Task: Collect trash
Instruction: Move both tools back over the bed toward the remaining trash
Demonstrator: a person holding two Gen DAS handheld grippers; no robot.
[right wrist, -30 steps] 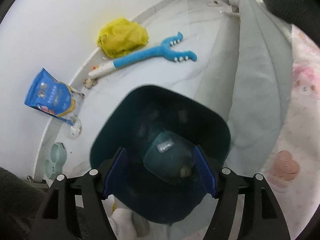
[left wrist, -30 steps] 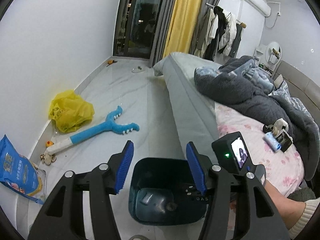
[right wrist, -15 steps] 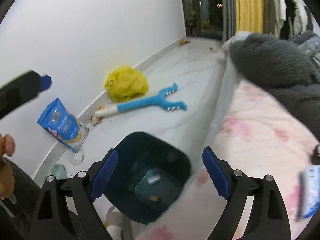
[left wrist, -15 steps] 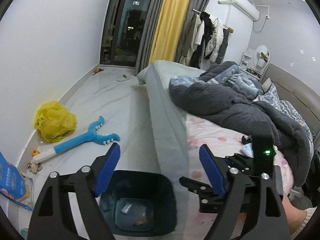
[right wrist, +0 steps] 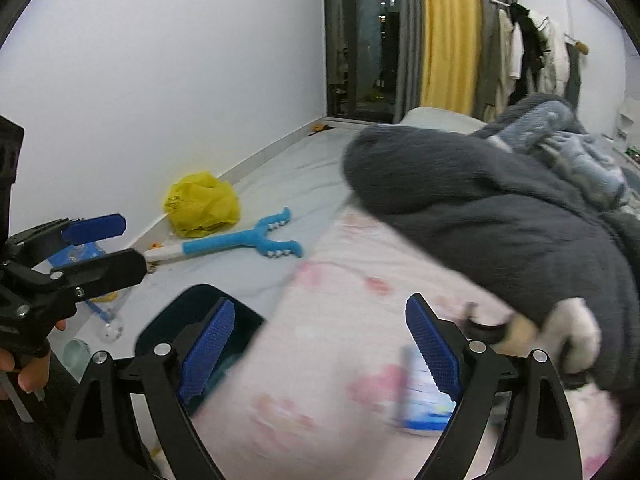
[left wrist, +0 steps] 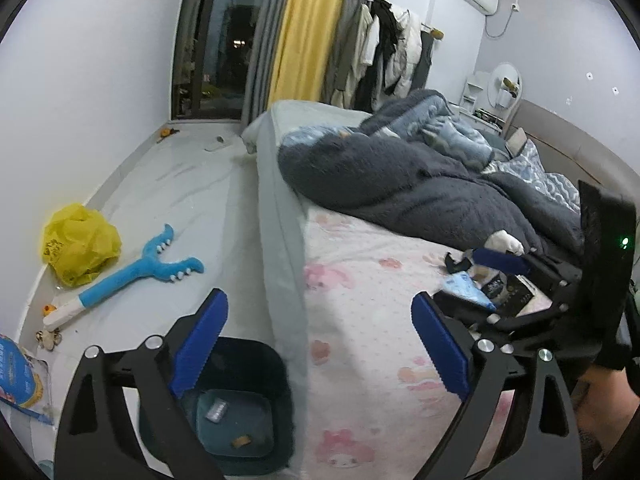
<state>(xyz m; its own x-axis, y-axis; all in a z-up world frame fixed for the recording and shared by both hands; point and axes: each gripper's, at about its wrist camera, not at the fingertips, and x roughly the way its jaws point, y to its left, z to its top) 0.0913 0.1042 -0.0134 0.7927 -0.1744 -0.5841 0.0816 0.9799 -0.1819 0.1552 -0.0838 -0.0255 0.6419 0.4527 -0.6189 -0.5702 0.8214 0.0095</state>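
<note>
**Both grippers spread above the bed edge, bin below**

Below the left gripper [left wrist: 318, 344], under its left finger, stands the dark trash bin [left wrist: 256, 364] on the floor, hard against the side of the bed [left wrist: 280, 240]; inside it lie a bluish packet and a small brown scrap; the jaws of this gripper are opening, and nothing sits between them but the pink-printed sheet [left wrist: 360, 320] beyond. To its right, over the sheet, the right gripper [left wrist: 460, 280] reaches toward a small heap of litter [left wrist: 496, 288]: a light-blue wrapper, a dark box and a white crumpled piece; none of it is gripped.

Between and just beyond the right gripper [right wrist: 320, 344] fingers lies bare sheet; its jaws stand wide and released; a blue-and-white packet [right wrist: 420, 404], blurred, lies just behind its right finger [right wrist: 432, 348]; a white crumpled lump [right wrist: 576, 328] sits further right, at the edge of the dark fleece blanket [right wrist: 480, 208]. Under its left finger shows the bin rim [right wrist: 168, 316].

Far ahead and left of both grippers, on the floor by the wall, rest a yellow plastic bag [left wrist: 80, 244] and a blue forked plush toy [left wrist: 136, 272]; a blue snack bag [left wrist: 16, 376] lies nearer, at the left edge.
</note>
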